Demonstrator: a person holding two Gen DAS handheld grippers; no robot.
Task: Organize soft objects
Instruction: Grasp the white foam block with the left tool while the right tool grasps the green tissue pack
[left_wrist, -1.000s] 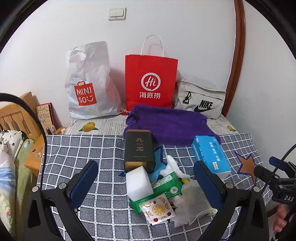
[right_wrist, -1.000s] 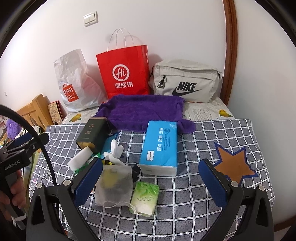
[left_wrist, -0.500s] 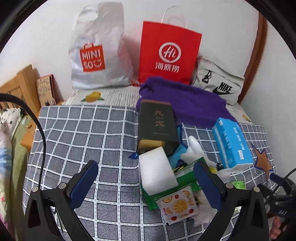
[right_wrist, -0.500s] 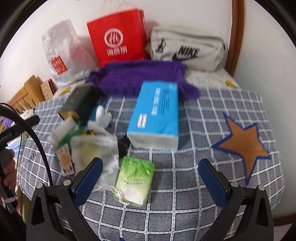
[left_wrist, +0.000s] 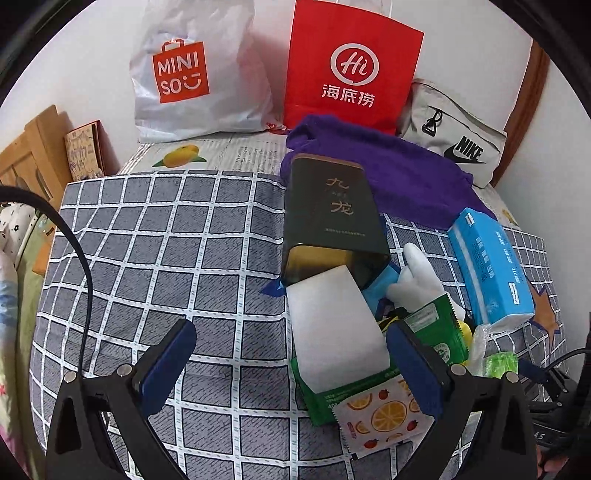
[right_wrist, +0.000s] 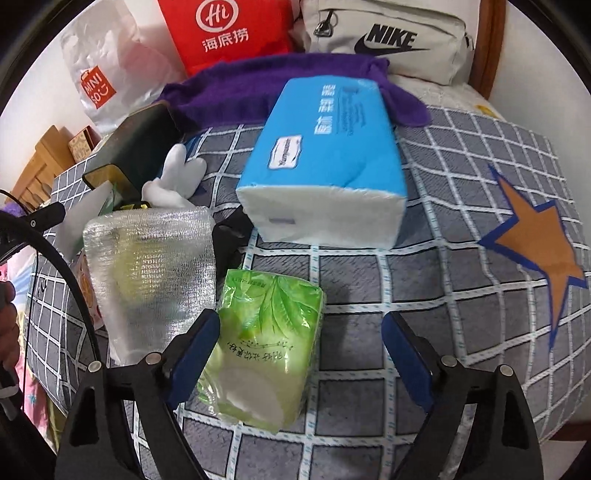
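My left gripper hangs low over the grey checked bedspread with its jaws spread wide and nothing between them but air and the near end of a white foam block, which neither blue pad touches. That block lies on top of a green packet, with its far end against the open mouth of a dark tea tin lying on its side. Just in front of the green packet sits a small wipe sachet printed with orange slices, partly under my right-hand pad. A white plush toy pokes up between the tin and a blue tissue pack further right. My right gripper is also wide open and holds nothing; its jaws straddle a green pocket-tissue pack, whose left edge lies just beside the left pad, though I cannot tell if they touch. To the left of that pack lies a translucent mesh pouch with something yellowish inside, and beyond it the blue tissue pack lies lengthwise on the bedspread, near an orange star patch. Behind everything a purple towel is bunched up, and against the wall stand a white Miniso bag, a red paper bag and a pale Nike pouch.
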